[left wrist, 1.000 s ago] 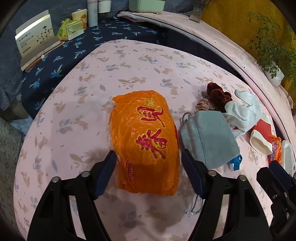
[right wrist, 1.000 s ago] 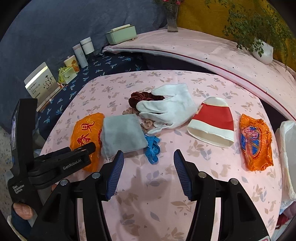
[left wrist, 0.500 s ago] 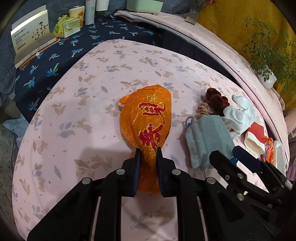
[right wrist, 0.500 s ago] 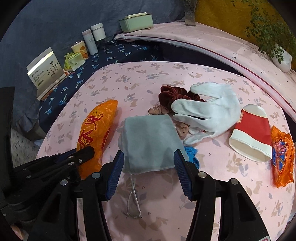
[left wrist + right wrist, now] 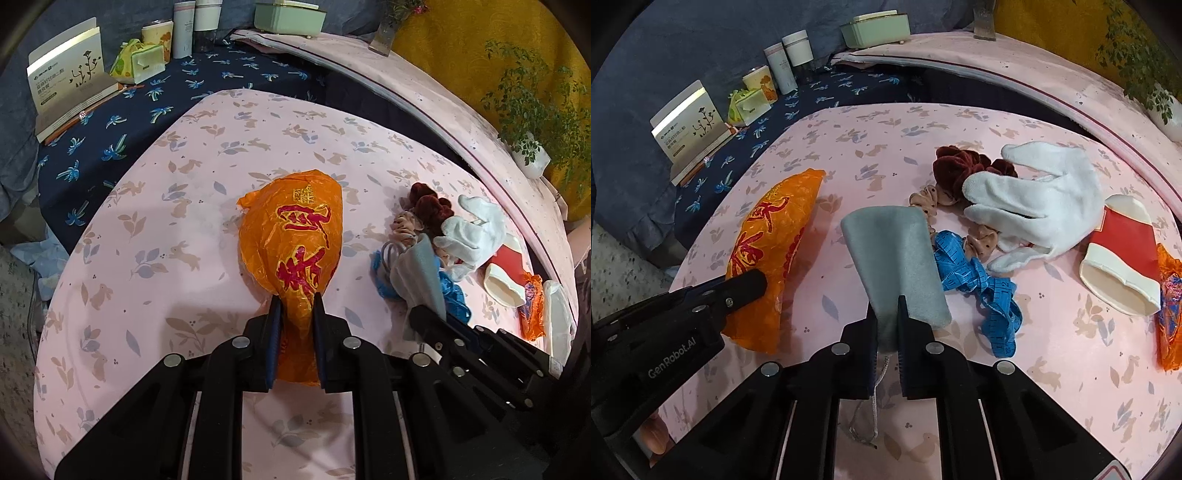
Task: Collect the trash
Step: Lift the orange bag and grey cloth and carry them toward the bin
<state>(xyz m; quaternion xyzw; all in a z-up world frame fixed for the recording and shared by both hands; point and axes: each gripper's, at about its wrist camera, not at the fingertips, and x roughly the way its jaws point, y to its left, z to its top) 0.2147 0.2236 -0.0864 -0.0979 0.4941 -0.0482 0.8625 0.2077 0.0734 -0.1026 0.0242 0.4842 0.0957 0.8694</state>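
An orange plastic bag with red characters (image 5: 291,236) lies on the pink floral tablecloth (image 5: 155,236). My left gripper (image 5: 295,301) is shut on its near end, which bunches between the pads. In the right wrist view the same orange bag (image 5: 768,229) sits at the left. A grey drawstring pouch (image 5: 894,251) is pinched at its near edge by my right gripper (image 5: 887,306), whose jaws are closing on it; the pads press on the cloth. The pouch's cord hangs below the fingers. A second orange wrapper (image 5: 1169,288) lies at the far right edge.
Right of the pouch lie a blue tape measure (image 5: 979,280), a tan scrunchie (image 5: 975,243), a dark red scrunchie (image 5: 960,166), a white glove (image 5: 1034,195) and a red-and-white sleeve (image 5: 1123,251). A box (image 5: 66,81) and jars stand on the dark blue cloth behind.
The left gripper shut on the orange bag and pulled it into a narrower bunch. The right gripper moved left over the grey pouch and closed on it, uncovering the blue tape measure.
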